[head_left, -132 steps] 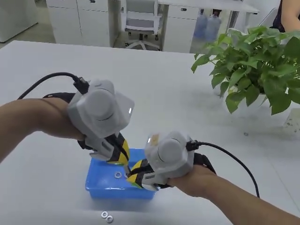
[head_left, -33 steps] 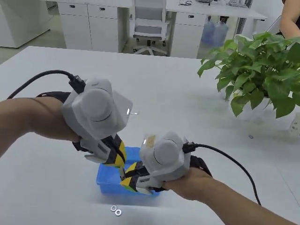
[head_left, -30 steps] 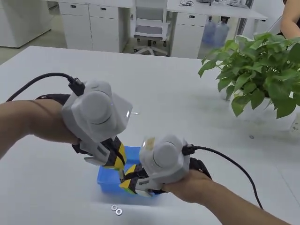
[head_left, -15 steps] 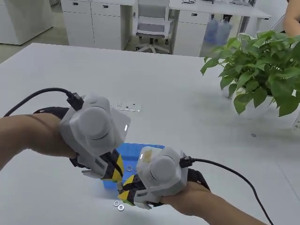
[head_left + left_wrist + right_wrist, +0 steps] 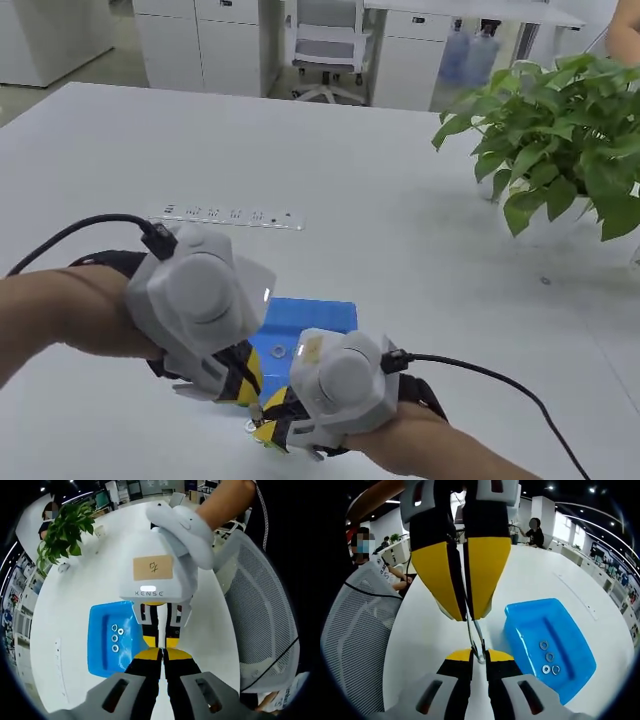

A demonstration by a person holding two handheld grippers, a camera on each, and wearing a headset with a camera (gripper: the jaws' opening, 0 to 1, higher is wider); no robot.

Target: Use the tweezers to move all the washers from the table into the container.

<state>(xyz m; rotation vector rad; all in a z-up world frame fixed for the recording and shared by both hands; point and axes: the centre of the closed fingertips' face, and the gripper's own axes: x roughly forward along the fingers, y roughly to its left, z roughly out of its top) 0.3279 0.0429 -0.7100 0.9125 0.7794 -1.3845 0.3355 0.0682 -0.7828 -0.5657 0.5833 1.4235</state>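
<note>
The left tongs [image 5: 162,653] are clenched on the tweezers [image 5: 473,630]. In the right gripper view they come in from above as two broad yellow pads pressed together, with the thin metal legs of the tweezers running out from between them. Those legs reach straight down to the right tongs [image 5: 480,656], whose yellow tips are closed in on the tweezers' point from both sides, so the two pairs of tongs meet nose to nose. A small grey ring [image 5: 481,656] sits right at that point, between the right tongs' tips. I cannot tell whether the tweezers have it pinched or whether it lies on the table [image 5: 400,230] under them.

The blue container [image 5: 530,622] stands on the table just beside the meeting tips. It lies to the right of the right tongs in their own view, to the left of the left tongs in theirs, and just beyond both in the head view. Four washers [image 5: 549,656] lie on its floor in a loose cluster, apart from its walls and well clear of both pairs of tongs.

Farther out past the container from the tongs, a white power strip [image 5: 228,215] lies flat on the table. A potted plant [image 5: 560,120] stands well off on the right tongs' side.
</note>
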